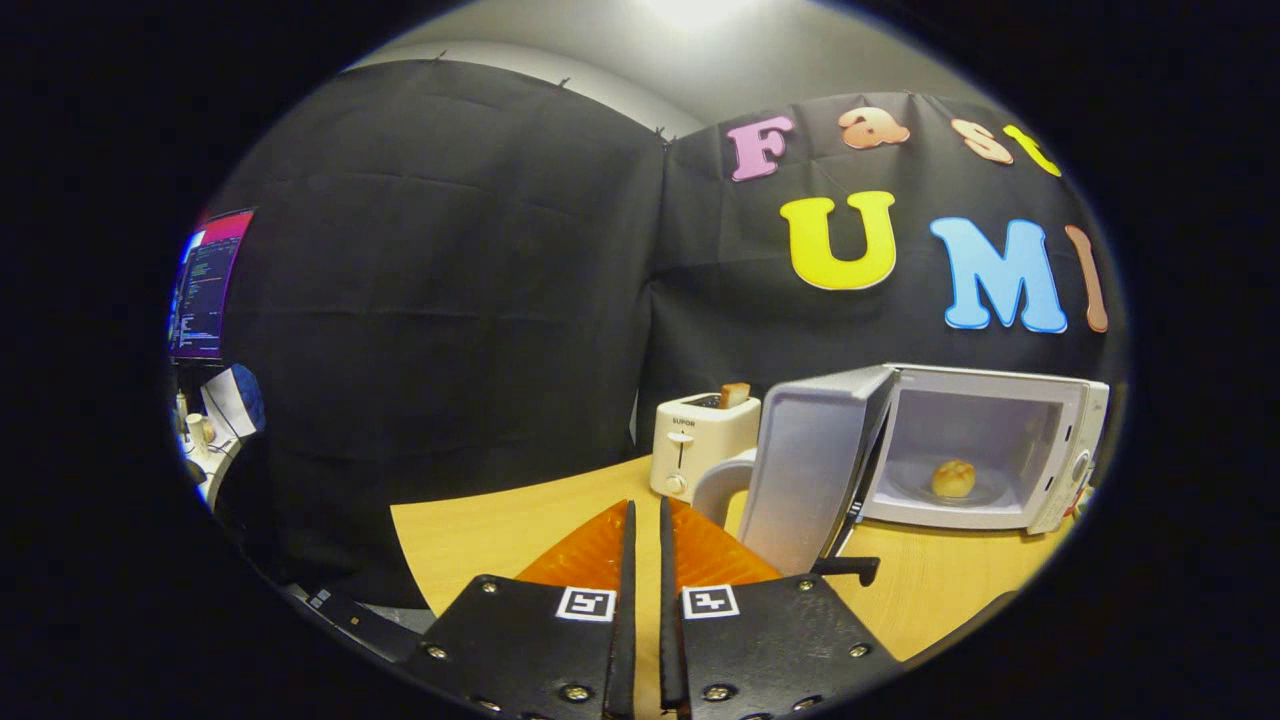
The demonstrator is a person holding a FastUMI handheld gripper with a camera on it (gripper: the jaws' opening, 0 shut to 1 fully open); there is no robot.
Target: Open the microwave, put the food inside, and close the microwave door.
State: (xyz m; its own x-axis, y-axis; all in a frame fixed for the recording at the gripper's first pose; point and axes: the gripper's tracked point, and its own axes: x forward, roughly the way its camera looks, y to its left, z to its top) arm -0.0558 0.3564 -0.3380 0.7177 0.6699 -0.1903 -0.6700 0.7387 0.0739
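Nearest my camera, the gripper (643,520) has its two fingers pressed almost together with only a thin slit between them, pinching nothing. Under and around the fingertips lies an orange mat (590,555) on the wooden bench (470,540). Moving rightward, beyond the fingers, a white toaster (700,440) stands with a slice of bread poking up from it. Right of that, the microwave door (815,465) hangs wide open, swung out toward me, hinged on the microwave's left side. Farther right sits the microwave (1075,450), its cavity facing me, with the food (953,478), a small bun, already on the turntable inside. I judge the door lies ahead-right of my fingers; closing means pushing its near face rightward and away.
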